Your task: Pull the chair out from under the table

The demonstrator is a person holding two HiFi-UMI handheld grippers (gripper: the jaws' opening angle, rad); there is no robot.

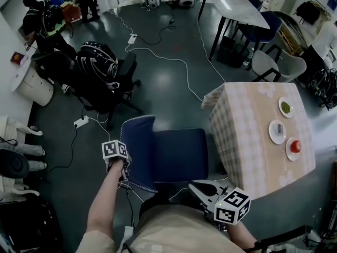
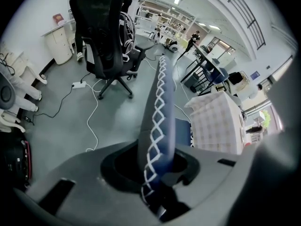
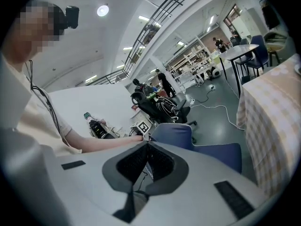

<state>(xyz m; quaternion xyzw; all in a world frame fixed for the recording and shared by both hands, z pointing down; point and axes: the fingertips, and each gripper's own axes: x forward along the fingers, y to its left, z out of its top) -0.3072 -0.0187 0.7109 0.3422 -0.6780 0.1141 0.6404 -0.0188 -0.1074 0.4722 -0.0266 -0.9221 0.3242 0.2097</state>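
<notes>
Pinching white-stitched backrest (image 2: 159,119) of blue fabric chair (image 1: 176,154) in left gripper (image 2: 157,173), right gripper (image 3: 146,160) pressed together empty; seemingly pulled clear of checked-cloth square table (image 1: 245,141), only release left.

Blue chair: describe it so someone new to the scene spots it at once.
Find the checked-cloth table at the head view's right. The blue chair stands beside its left edge. Unlike the black office chair farther left, it has white stitching along its backrest.
</notes>
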